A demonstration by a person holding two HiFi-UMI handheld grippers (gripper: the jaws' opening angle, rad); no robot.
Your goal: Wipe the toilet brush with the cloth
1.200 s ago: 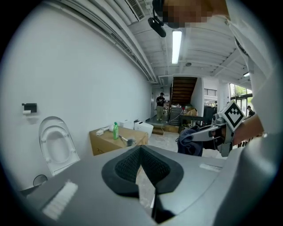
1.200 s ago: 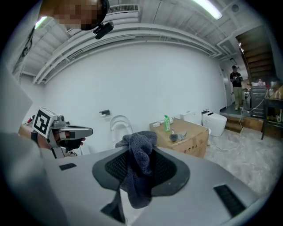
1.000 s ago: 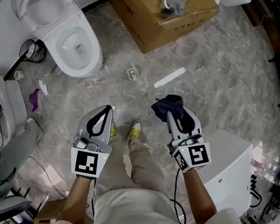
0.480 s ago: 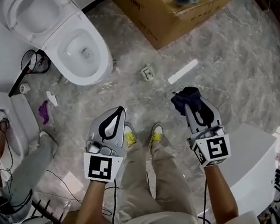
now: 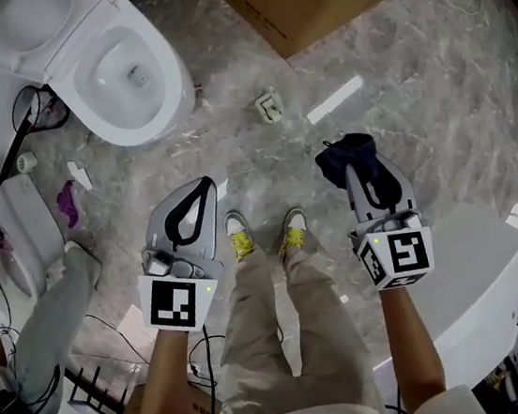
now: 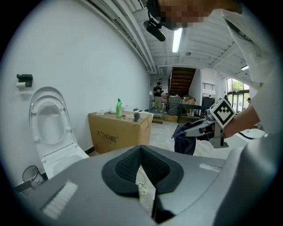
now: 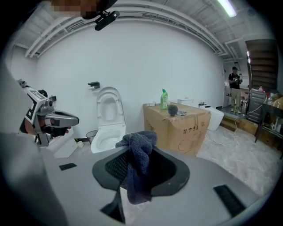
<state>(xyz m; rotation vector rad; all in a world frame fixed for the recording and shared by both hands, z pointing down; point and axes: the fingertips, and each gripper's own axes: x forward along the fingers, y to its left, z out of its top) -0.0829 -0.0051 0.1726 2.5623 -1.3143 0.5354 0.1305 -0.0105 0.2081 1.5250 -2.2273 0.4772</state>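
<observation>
Up on the cardboard box (image 7: 179,128) sits the toilet brush (image 7: 172,108), far from the right hand-held gripper (image 5: 353,170) pinching the cloth (image 7: 140,152), which hangs loose and may slip out, while the left hand-held gripper (image 6: 141,168) is closed and empty.

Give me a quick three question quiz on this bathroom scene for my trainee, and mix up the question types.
1. Which gripper holds the cloth?
2. True or false: the left gripper is shut with nothing in it.
3. The toilet brush sits: A in the toilet bowl, B on the cardboard box, C on the floor.
Key: 1 the right gripper; 2 true; 3 B.
</observation>
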